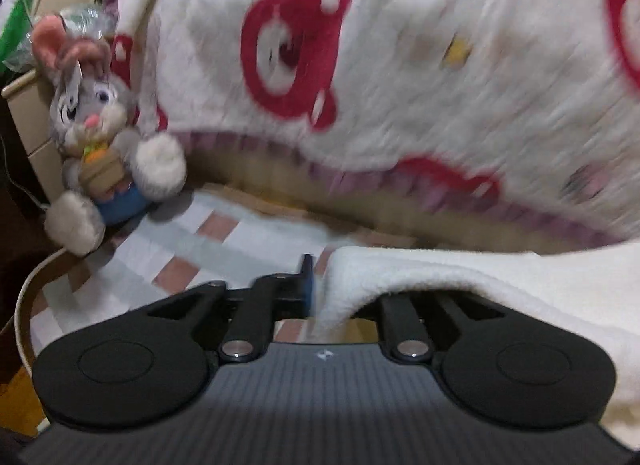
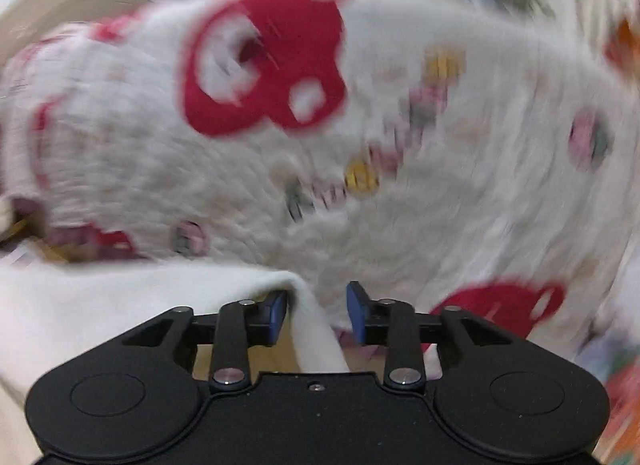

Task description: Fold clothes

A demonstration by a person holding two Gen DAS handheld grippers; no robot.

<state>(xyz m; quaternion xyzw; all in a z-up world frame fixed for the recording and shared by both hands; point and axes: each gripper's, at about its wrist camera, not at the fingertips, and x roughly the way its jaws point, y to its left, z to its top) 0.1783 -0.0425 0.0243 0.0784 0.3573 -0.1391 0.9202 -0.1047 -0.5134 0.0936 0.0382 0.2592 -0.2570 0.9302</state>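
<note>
The garment is a fluffy white fleece with red bear prints [image 1: 400,77] and a plain white inner side [image 1: 500,285]. It is lifted and fills both views, blurred by motion. My left gripper [image 1: 320,285] is shut on a fold of the garment. Its left finger with the blue pad [image 1: 307,281] shows, while the right finger is hidden under the white fleece. In the right wrist view the printed side [image 2: 360,125] hangs ahead. My right gripper [image 2: 316,309] stands open, with a white fold [image 2: 312,329] lying between its blue pads and draped over the left one.
A grey plush rabbit [image 1: 100,133] sits at the left against a beige headboard [image 1: 36,117]. Below the garment lies a checked bedsheet [image 1: 192,249]. A white cable [image 1: 24,305] curves along the left edge. Orange, colourful stuff [image 2: 624,405] shows at the far right.
</note>
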